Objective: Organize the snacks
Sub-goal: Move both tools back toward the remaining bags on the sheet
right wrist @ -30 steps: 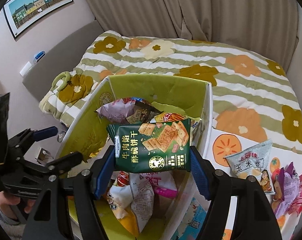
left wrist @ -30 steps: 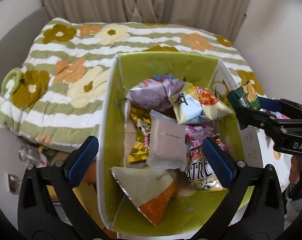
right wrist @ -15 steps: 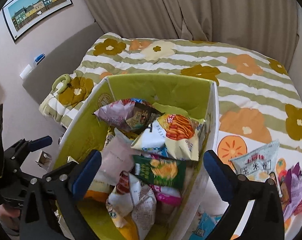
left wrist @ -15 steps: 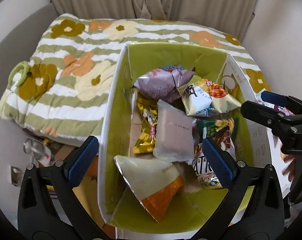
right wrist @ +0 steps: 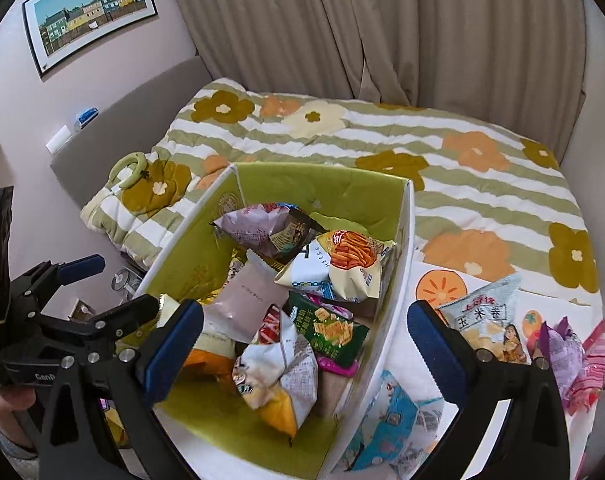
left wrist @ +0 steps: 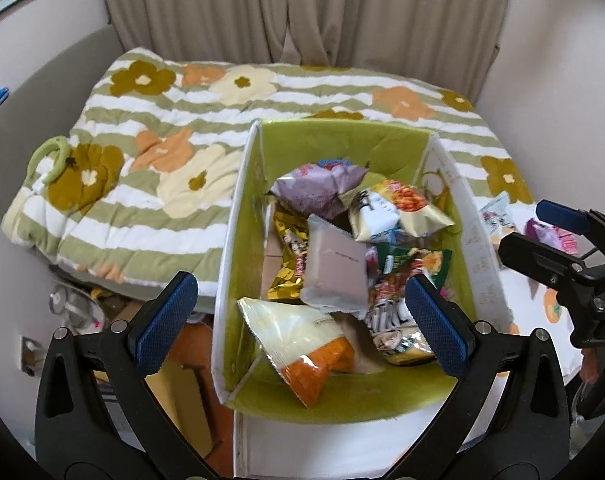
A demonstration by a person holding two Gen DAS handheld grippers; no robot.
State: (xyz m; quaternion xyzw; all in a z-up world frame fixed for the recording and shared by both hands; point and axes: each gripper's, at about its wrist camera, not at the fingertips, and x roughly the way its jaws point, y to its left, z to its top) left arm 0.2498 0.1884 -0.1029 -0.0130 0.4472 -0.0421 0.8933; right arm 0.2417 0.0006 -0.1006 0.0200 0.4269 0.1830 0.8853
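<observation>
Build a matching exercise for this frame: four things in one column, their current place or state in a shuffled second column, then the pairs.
Things
1. green cracker packet
2. corn roll packet
3. right gripper
4. green ring

Places or states
A. lying on the floral quilt
B. jaws wide apart, nothing between them
C. inside the green-lined box, among other snack bags
D. outside the box, on the orange-print cloth

Pairs: 1-C, 2-D, 3-B, 4-A
</observation>
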